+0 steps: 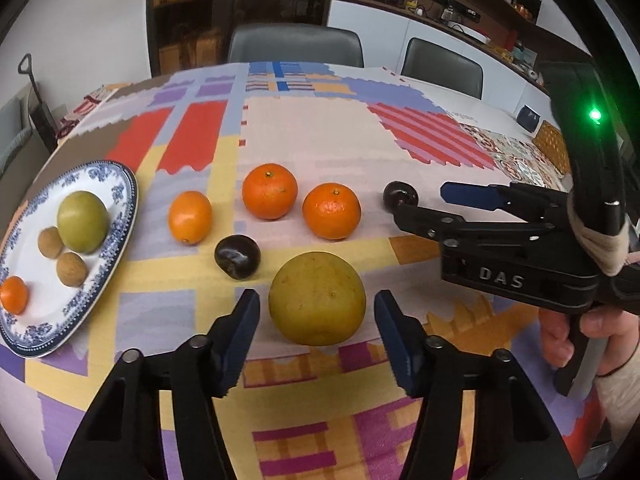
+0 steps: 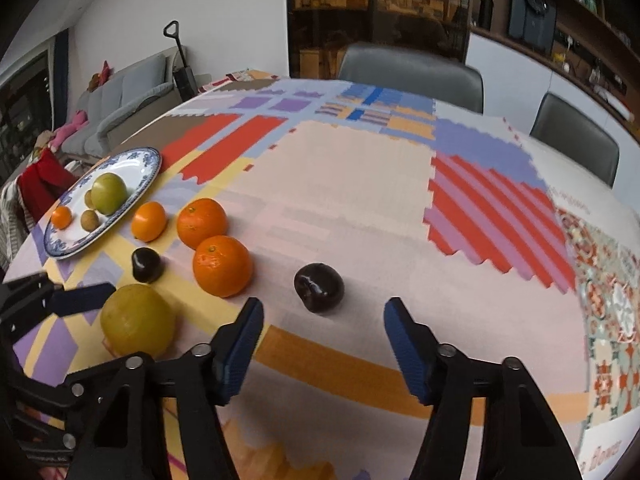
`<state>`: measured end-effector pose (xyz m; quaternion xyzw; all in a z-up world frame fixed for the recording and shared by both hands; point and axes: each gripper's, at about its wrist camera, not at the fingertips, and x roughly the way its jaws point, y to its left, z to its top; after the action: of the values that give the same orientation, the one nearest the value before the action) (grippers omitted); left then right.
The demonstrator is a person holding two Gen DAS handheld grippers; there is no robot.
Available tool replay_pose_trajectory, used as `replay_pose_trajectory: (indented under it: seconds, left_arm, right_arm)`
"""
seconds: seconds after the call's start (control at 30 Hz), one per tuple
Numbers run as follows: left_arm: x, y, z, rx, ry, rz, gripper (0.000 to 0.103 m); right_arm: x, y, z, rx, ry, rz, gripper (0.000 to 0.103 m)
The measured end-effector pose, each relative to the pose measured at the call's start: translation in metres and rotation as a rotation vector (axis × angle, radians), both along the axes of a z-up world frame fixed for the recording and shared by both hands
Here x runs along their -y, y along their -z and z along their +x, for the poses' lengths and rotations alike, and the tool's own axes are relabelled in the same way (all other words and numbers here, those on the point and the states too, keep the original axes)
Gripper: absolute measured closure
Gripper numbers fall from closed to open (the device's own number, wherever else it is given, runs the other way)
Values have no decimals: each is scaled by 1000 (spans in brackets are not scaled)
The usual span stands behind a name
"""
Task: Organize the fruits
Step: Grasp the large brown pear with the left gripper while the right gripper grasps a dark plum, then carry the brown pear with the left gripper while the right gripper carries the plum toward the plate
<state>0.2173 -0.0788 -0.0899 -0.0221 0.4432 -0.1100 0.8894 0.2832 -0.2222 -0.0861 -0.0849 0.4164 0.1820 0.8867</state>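
Observation:
A large yellow fruit (image 1: pixel 317 299) lies on the tablecloth between the open jaws of my left gripper (image 1: pixel 316 336), untouched. Behind it lie three oranges (image 1: pixel 269 191) (image 1: pixel 331 210) (image 1: pixel 189 217) and a dark plum (image 1: pixel 237 257). A second dark plum (image 2: pixel 319 287) lies just ahead of my open right gripper (image 2: pixel 323 342), which also shows in the left wrist view (image 1: pixel 420 200). A blue-patterned plate (image 1: pixel 120 184) at the left holds a green fruit (image 1: pixel 82 221), two small brown fruits and a small orange (image 1: pixel 13 294).
The table wears a patchwork cloth (image 2: pixel 360 168). Two grey chairs (image 1: pixel 295 45) stand at its far side. A sofa (image 2: pixel 120 108) is beyond the left edge. A small dark box (image 1: pixel 527 117) sits at the far right of the table.

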Motion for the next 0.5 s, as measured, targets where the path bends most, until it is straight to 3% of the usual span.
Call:
replay_pose_trajectory:
  seconds: [0.23,0.5]
  left_arm:
    - [0,4,3,-17,-3,-7,54]
    - [-1,2,3,-20,-3,-11,55]
  right_arm:
    - [-6,12,14,-33,19,5,48]
    - [-9,17,21,-44,22,-5,68]
